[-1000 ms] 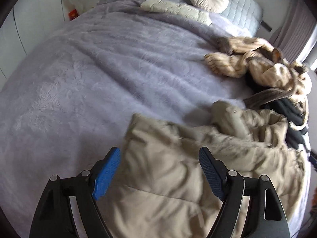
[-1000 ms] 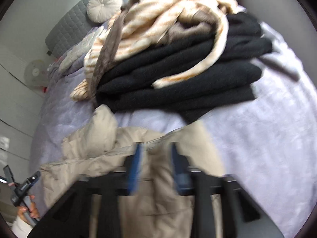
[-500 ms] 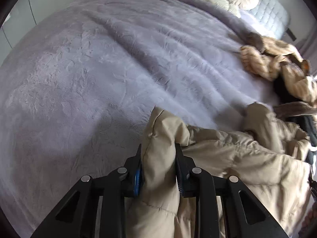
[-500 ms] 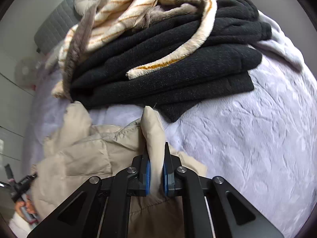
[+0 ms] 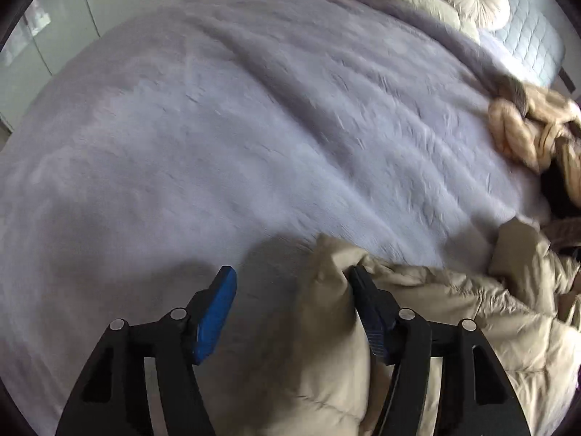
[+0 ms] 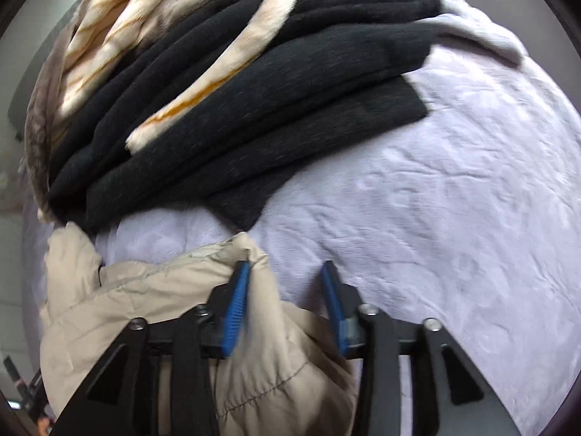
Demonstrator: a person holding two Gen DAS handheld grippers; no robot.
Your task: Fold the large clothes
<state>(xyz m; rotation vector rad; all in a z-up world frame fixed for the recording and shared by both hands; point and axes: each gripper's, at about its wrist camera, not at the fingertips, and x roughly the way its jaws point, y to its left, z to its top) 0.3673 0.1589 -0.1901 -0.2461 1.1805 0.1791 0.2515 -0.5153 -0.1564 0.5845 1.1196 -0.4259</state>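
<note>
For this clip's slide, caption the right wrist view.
Open right gripper beside a beige puffer jacket, black folded clothes behind.

Beige puffer jacket (image 5: 428, 330), lilac bedspread (image 5: 225, 138), black folded knits (image 6: 276, 109), and a seemingly cream-and-orange striped throw (image 6: 120, 32).

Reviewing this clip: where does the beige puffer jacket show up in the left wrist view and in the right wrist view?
Left wrist view: the beige quilted puffer jacket fills the lower right, one fold between the open left gripper fingers.
Right wrist view: it fills the lower left, an edge beside the open right gripper.
Shared landmark: the folded black fleece garment under a cream striped one, far right in the left view, top centre in the right.
</note>
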